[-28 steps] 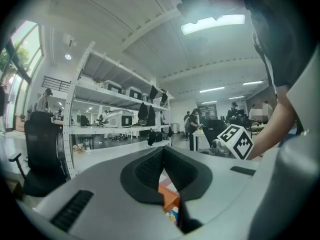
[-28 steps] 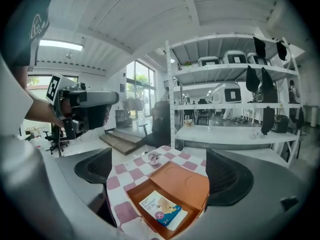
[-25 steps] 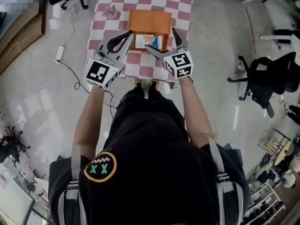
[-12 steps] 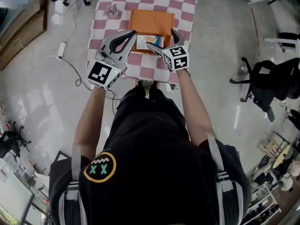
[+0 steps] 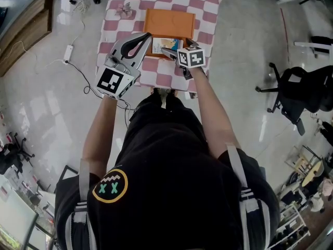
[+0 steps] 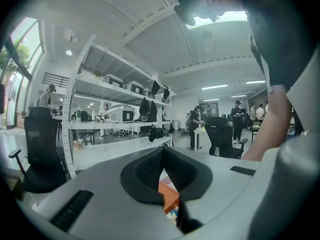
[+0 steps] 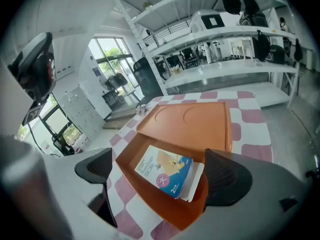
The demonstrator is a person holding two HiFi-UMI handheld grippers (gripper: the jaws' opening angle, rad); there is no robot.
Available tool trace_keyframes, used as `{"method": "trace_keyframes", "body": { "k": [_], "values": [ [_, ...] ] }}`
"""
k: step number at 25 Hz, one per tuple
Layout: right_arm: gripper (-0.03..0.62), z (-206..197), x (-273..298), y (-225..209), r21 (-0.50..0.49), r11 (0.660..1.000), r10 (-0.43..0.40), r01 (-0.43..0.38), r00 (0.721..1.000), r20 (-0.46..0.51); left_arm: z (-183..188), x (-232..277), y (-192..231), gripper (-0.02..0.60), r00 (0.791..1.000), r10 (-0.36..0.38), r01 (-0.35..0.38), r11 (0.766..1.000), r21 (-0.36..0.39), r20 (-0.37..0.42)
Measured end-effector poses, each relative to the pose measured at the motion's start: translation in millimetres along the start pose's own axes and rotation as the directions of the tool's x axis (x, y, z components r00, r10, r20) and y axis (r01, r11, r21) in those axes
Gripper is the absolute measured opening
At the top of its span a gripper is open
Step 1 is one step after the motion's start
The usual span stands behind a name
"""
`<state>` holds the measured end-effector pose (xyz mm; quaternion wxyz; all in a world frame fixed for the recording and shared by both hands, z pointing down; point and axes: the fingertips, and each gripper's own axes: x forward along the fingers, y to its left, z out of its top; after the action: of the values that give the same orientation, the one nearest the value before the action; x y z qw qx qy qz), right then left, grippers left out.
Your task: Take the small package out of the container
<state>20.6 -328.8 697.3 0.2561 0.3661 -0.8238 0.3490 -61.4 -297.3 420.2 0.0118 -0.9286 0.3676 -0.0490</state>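
Observation:
An orange container (image 5: 169, 22) lies with its lid swung open on a pink-and-white checkered table (image 5: 205, 9). A small blue-and-white package (image 7: 167, 171) lies flat in the container's tray (image 7: 150, 199); in the head view the package (image 5: 162, 44) shows at the tray's near side. My right gripper (image 7: 160, 171) is open, its pads on either side of the package and just above it; from the head view, the right gripper (image 5: 176, 46) hovers over the tray. The left gripper (image 5: 147, 36) is shut on nothing at the tray's left edge, and the left gripper (image 6: 162, 159) points up into the room.
A small pinkish ornament (image 5: 125, 9) lies at the cloth's far left corner. A power strip with cable (image 5: 67, 58) lies on the floor to the left, a black office chair (image 5: 299, 90) stands to the right. White shelving (image 7: 225, 34) stands beyond the table.
My right gripper has moved left and forward, from the table's near edge to over the container's tray. The left gripper has hardly shifted.

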Motion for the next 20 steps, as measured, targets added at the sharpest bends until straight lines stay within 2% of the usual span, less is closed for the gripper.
{"method": "trace_keyframes", "body": {
  "k": [5,8,13,17,20],
  "values": [
    [0.589,-24.1,15.3,-10.3,0.081,0.996,-0.016,0.026,0.992,-0.122,-1.8,1.0,2.1,0.017,1.000,-0.005,0.005,1.000,-0.004,-0.003],
    [0.586,-27.8,21.2,-10.9,0.097,0.995,-0.017,0.033,0.987,-0.158,-1.9,1.1,3.1,0.017,1.000,-0.005,0.005,1.000,-0.005,-0.003],
    [0.570,-34.3,30.4,-14.9,0.115,0.992,-0.027,0.053,0.976,-0.215,-4.4,0.3,4.8,0.017,1.000,-0.002,0.002,1.000,-0.020,0.000],
    [0.522,-41.7,34.6,-18.7,0.099,0.992,-0.046,0.075,0.963,-0.264,-5.4,-0.1,7.4,0.017,1.000,-0.001,0.001,1.000,-0.018,0.001],
    [0.522,-45.2,37.9,-18.3,0.089,0.993,-0.052,0.082,0.953,-0.299,-6.9,0.0,8.1,0.017,1.000,-0.002,0.002,1.000,-0.019,0.000]
  ]
}}
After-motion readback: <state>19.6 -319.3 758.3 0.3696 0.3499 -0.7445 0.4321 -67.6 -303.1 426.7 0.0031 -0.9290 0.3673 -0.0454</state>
